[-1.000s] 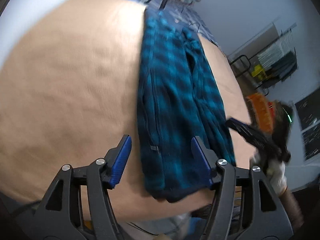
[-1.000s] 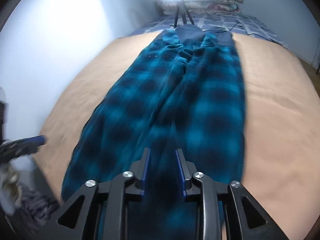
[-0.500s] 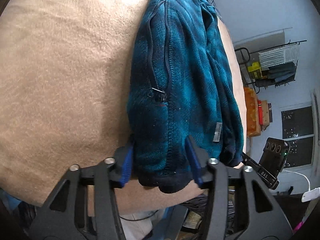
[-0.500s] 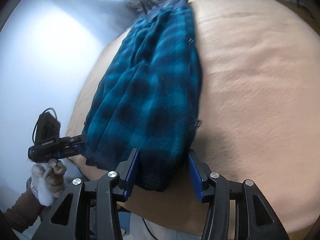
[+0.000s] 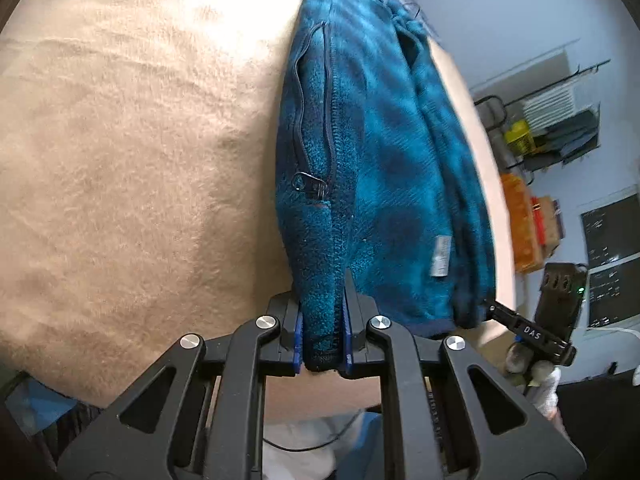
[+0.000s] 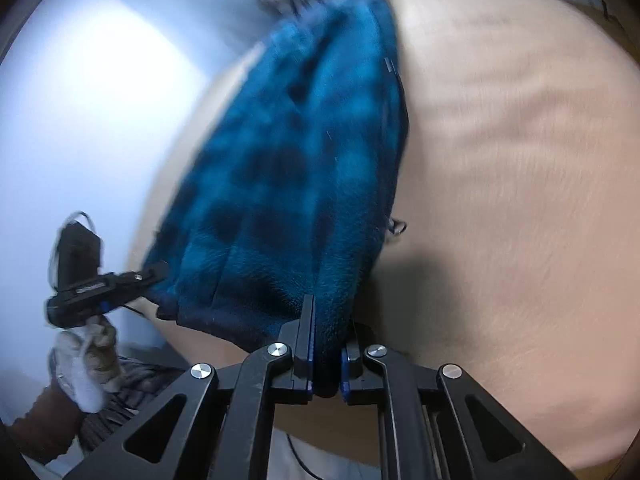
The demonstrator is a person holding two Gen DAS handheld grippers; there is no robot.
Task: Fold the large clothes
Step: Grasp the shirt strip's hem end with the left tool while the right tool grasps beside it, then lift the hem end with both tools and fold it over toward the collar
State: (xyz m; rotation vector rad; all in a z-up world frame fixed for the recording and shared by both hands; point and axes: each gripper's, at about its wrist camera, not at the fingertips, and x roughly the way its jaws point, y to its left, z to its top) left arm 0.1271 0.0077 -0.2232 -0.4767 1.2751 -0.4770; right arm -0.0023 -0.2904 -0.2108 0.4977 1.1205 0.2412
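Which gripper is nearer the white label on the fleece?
Right. The right gripper pinches the hem corner just beside the white label; the left gripper clamps the opposite hem corner of the fleece, farther away.

We see a teal and dark-blue plaid fleece jacket [image 5: 372,152] folded lengthwise into a long narrow strip, lying on the tan bed cover [image 5: 132,152] (zip pocket up, white label near the hem)
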